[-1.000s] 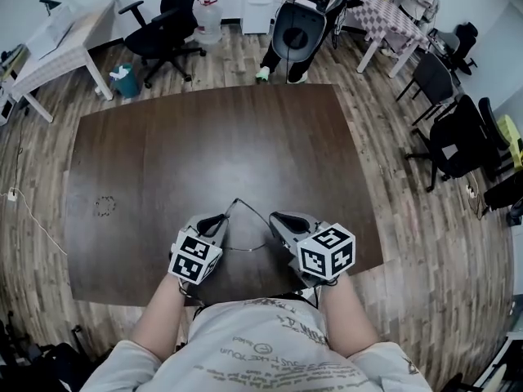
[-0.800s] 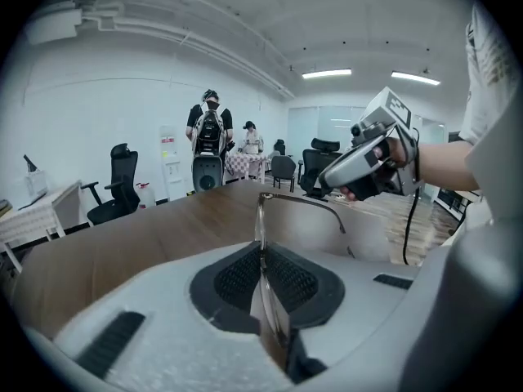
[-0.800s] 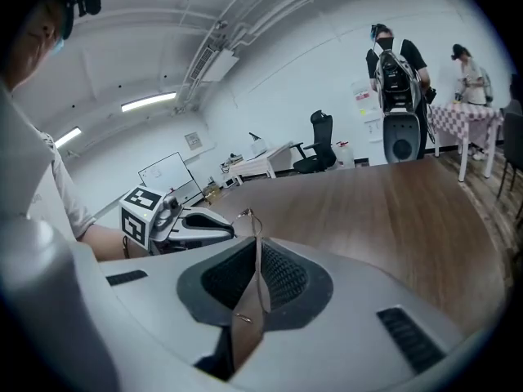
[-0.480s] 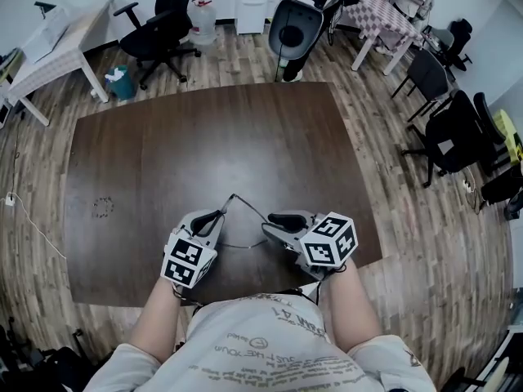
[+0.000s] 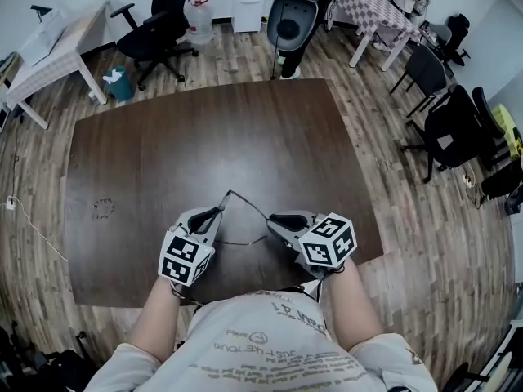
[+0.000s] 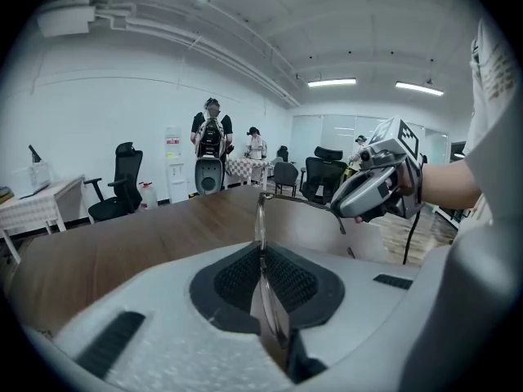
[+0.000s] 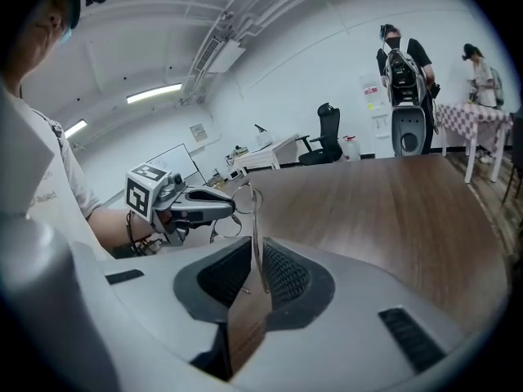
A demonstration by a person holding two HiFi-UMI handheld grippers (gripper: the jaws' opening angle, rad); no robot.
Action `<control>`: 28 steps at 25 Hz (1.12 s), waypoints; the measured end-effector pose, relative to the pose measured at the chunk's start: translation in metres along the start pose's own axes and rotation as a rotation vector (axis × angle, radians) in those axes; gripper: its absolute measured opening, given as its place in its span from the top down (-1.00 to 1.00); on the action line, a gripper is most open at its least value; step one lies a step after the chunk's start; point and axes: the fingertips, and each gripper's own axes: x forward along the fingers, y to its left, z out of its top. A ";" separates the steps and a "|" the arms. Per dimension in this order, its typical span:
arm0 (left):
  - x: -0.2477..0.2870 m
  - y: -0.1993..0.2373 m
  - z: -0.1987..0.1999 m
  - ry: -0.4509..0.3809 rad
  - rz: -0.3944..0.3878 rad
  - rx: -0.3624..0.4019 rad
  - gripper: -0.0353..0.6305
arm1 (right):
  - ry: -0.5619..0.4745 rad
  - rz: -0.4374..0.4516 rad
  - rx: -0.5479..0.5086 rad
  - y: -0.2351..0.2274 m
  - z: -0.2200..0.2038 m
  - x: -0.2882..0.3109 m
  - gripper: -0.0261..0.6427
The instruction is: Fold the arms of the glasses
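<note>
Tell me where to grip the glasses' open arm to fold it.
Take the arm near its free end, from the right, as the right gripper does: it runs straight from the hinge corner, and the left gripper pinches the lens side.

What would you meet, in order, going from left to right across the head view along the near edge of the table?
left claw → glasses → right claw
</note>
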 end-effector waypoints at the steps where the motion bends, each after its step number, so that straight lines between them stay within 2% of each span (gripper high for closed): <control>1: 0.000 -0.001 0.000 -0.002 -0.004 0.000 0.79 | 0.000 0.002 0.000 0.001 -0.001 0.000 0.76; 16: 0.001 -0.007 0.005 -0.010 -0.005 -0.006 0.79 | 0.061 0.032 -0.039 0.015 -0.013 0.013 0.83; 28: 0.006 -0.006 0.005 -0.017 0.047 -0.027 0.79 | 0.105 0.009 -0.049 0.021 -0.019 0.036 0.83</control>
